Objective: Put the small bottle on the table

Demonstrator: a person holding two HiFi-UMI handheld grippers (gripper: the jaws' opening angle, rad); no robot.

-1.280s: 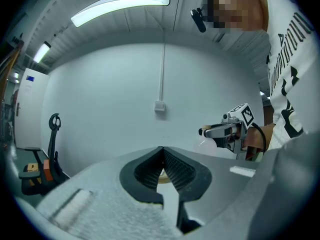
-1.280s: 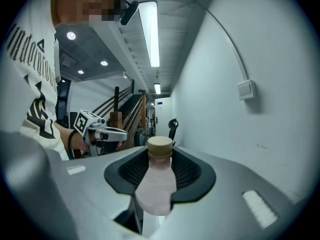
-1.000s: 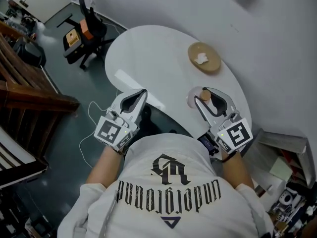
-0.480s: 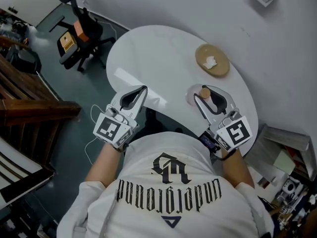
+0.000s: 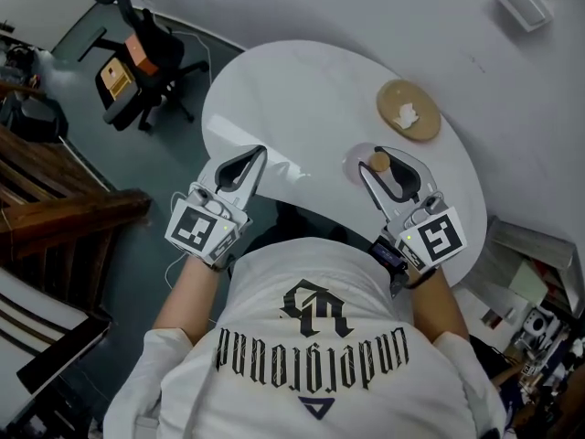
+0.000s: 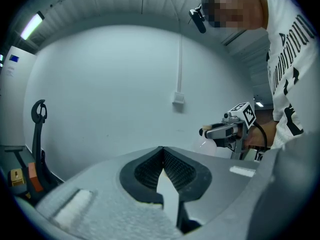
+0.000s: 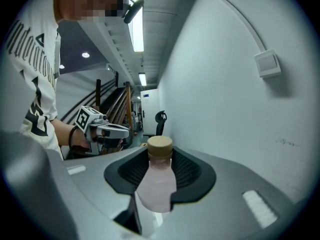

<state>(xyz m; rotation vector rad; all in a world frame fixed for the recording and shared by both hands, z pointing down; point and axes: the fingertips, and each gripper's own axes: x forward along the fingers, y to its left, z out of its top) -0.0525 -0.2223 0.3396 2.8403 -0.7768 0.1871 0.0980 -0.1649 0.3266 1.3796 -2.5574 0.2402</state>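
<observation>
Head view: grips the small bottle (image 5: 377, 163) in the right claw (image 5: 388, 172), cap up, over the near part of the white rounded surface (image 5: 302, 99); cannot tell whether the base touches it. Holds the left claw (image 5: 250, 163) at the near left edge of the same surface, well apart from the bottle. Shows a round wooden dish (image 5: 409, 110) with a white scrap on it farther back on the right, and an office chair (image 5: 137, 58) on the floor at the far left.

Left gripper view: brings the two pads together at their tips, with nothing between them. Looks across to the right claw, held about level, with the pale bottle in its tip.

Right gripper view: presses a pad against either side of the upright bottle, pale pink in the body, with a cork-coloured cap rising above the jaws. Catches the left claw beyond, at the left.
</observation>
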